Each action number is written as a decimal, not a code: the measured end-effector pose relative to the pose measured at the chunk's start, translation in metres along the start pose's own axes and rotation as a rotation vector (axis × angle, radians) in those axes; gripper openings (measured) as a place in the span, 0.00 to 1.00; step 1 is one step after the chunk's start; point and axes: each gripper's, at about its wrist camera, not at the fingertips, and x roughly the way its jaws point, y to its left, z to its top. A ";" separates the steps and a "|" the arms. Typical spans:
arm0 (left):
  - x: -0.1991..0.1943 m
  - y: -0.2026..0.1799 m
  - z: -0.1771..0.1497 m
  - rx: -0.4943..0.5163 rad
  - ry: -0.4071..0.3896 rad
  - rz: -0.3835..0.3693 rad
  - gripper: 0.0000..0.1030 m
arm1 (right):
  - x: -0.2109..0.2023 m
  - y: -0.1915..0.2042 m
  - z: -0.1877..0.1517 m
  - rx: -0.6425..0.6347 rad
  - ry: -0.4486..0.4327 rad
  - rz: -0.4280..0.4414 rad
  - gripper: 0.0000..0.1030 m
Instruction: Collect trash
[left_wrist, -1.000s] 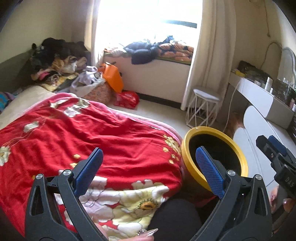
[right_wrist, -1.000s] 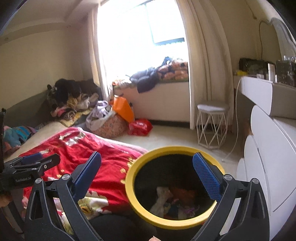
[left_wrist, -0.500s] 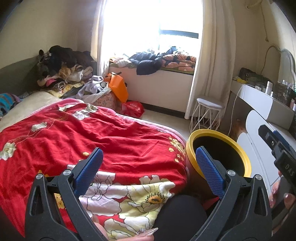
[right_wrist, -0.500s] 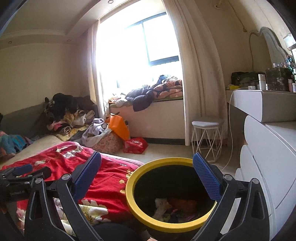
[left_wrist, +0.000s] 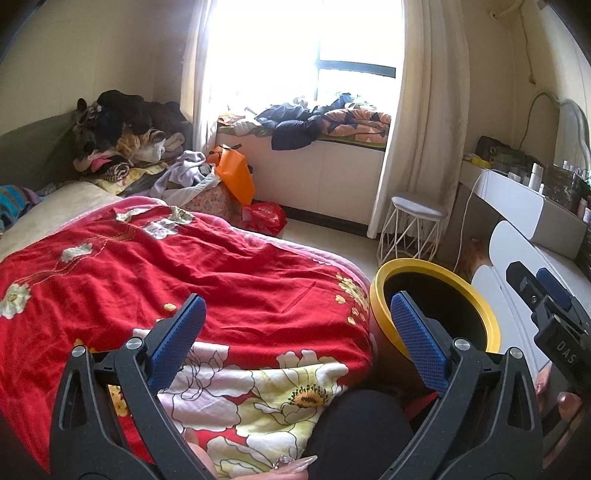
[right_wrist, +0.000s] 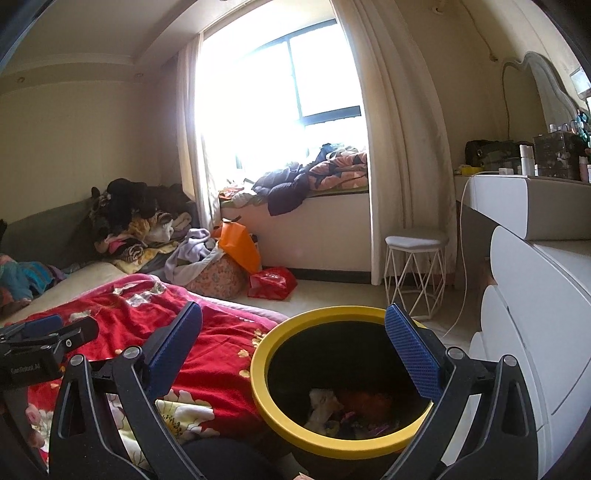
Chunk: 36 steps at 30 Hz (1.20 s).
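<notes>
bin (right_wrist: 291, 430): yellow-rimmed, upright | trash (right_wrist: 347, 410) inside (crumpled, mixed)

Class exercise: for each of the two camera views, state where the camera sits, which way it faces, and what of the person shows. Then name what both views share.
Left wrist: sits on the left hand-held gripper, open, facing across the bed to the window; a fingernail shows below.
Right wrist: sits on the right hand-held gripper, open, above the bin with trash inside.
Shared: bed, bin, stool, window.
</notes>
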 end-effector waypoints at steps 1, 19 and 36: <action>0.000 0.000 0.001 0.001 -0.001 0.002 0.90 | 0.000 0.000 0.000 0.001 0.000 0.000 0.94; -0.001 -0.001 0.002 -0.002 -0.009 0.006 0.90 | 0.001 0.002 0.000 -0.001 -0.007 -0.006 0.94; -0.001 -0.002 0.002 -0.002 -0.009 0.004 0.90 | 0.001 0.001 0.001 -0.001 -0.007 -0.010 0.94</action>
